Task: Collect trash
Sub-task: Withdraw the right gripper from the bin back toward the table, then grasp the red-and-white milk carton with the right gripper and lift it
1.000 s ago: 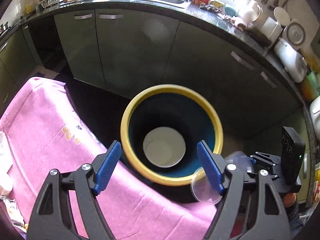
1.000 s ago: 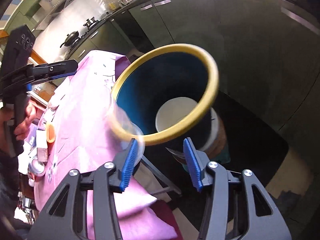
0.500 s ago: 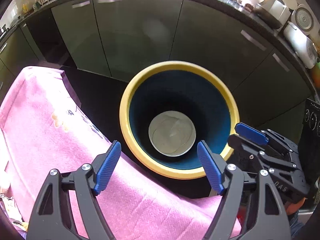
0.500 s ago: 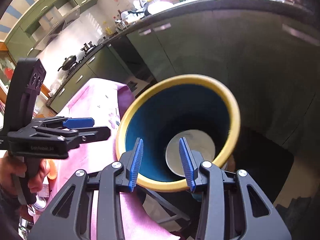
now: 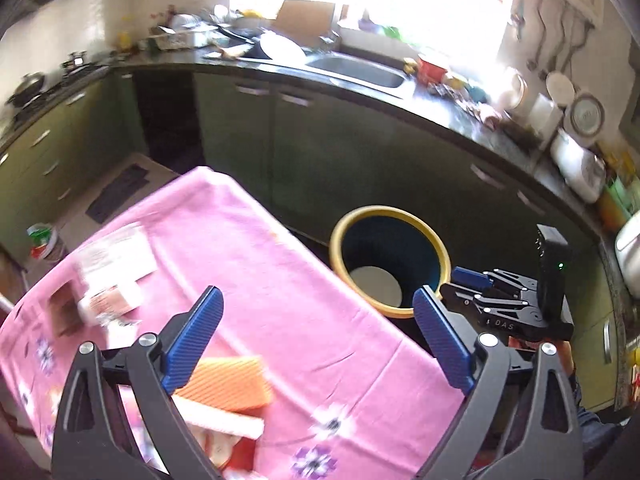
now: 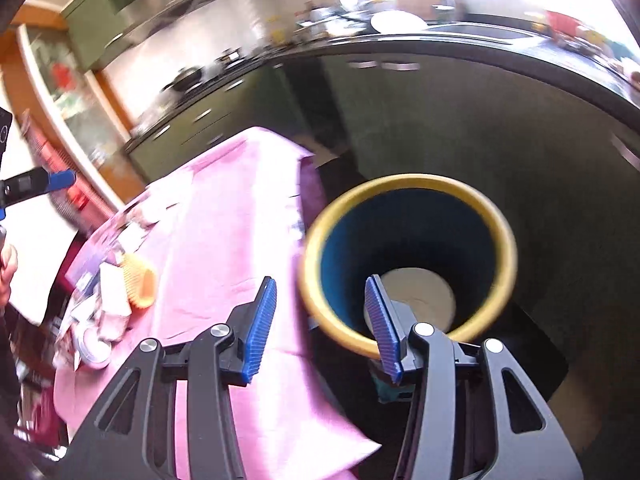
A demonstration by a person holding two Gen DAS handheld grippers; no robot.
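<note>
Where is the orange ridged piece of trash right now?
The orange ridged piece lies on the pink tablecloth, low in the left wrist view beside the left gripper's left finger, well left of the yellow-rimmed bin.

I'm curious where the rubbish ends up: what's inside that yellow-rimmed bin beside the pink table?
Looking down into the bin, I see dark blue inner walls and a pale round disc at the bottom. The near part of the floor is hidden behind the rim and the right claw.

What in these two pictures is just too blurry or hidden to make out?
- Left wrist view: the papers on the pink tablecloth are motion-blurred, print unreadable.
- Left wrist view: the orange packet is partly behind the left gripper.
- Right wrist view: the bin is smeared; its white bottom cannot be identified.
</note>
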